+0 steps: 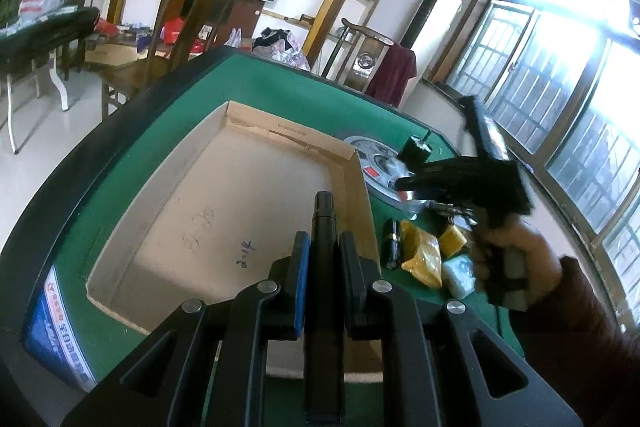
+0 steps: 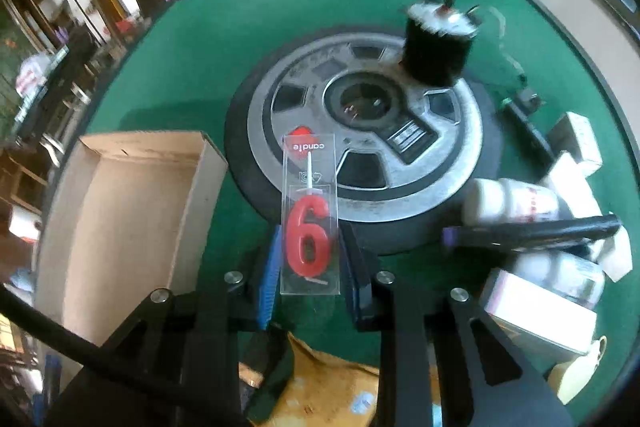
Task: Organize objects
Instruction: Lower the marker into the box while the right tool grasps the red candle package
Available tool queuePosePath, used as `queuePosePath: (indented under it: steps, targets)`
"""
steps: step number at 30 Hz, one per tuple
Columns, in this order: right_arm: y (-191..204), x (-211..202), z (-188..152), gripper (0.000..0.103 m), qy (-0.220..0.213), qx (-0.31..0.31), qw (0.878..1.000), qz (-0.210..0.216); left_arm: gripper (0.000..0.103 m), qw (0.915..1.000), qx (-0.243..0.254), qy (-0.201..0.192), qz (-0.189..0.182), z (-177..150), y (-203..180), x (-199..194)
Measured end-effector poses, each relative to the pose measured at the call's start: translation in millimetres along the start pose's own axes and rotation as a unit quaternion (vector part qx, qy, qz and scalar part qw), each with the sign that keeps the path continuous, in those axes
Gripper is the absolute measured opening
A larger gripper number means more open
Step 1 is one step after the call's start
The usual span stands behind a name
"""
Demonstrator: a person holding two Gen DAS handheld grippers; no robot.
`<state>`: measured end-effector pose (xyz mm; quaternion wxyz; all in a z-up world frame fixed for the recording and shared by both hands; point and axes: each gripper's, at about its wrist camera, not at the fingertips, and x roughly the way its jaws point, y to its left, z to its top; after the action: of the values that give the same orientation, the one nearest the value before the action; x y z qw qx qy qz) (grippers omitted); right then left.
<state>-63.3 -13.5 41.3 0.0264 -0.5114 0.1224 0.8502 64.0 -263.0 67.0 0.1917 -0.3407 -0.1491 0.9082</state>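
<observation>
In the left wrist view my left gripper (image 1: 324, 241) is shut on a black pen (image 1: 323, 223), which points forward over the right side of a shallow cardboard box (image 1: 288, 137) on the green table. In the right wrist view my right gripper (image 2: 312, 267) is shut on a clear packet with a red "6" candle (image 2: 309, 239). That packet stands up between the pads, at the near edge of the grey round disc (image 2: 400, 195). From the left wrist view the right gripper (image 1: 436, 195) and the person's hand (image 1: 520, 247) hover over a pile of small items.
The cardboard box (image 2: 120, 227) lies left of the disc. A black cylinder (image 2: 436, 51) stands on the disc's far side. To the right lie a white bottle (image 2: 508, 203), a dark pen (image 2: 536, 233) and white cartons (image 2: 540, 315). A yellow packet (image 2: 320, 395) lies under the gripper. Chairs stand behind the table.
</observation>
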Motion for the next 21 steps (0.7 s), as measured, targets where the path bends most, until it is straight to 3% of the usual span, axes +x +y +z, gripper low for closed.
queuePosePath:
  steps: [4, 9, 14, 21]
  targets:
    - [-1.9, -31.9, 2.2, 0.025, -0.016, 0.014, 0.997, 0.068, 0.012, 0.9999, -0.007, 0.009, -0.001, 24.6, -0.7, 13.7]
    - [36.7, -26.1, 6.7, 0.025, 0.019, 0.002, 0.991, 0.136, 0.012, 0.9987, -0.022, 0.045, 0.006, 58.5, 1.1, 64.9]
    - [72.0, 9.7, 11.7, 0.025, 0.037, -0.009, 0.99, 0.136, 0.012, 0.9938, -0.068, 0.088, 0.011, 68.7, 20.2, 116.0]
    - [71.9, 26.5, 11.2, 0.025, 0.044, -0.014, 0.992, 0.118, 0.011, 0.9876, -0.109, 0.109, -0.028, 61.0, 33.5, 152.5]
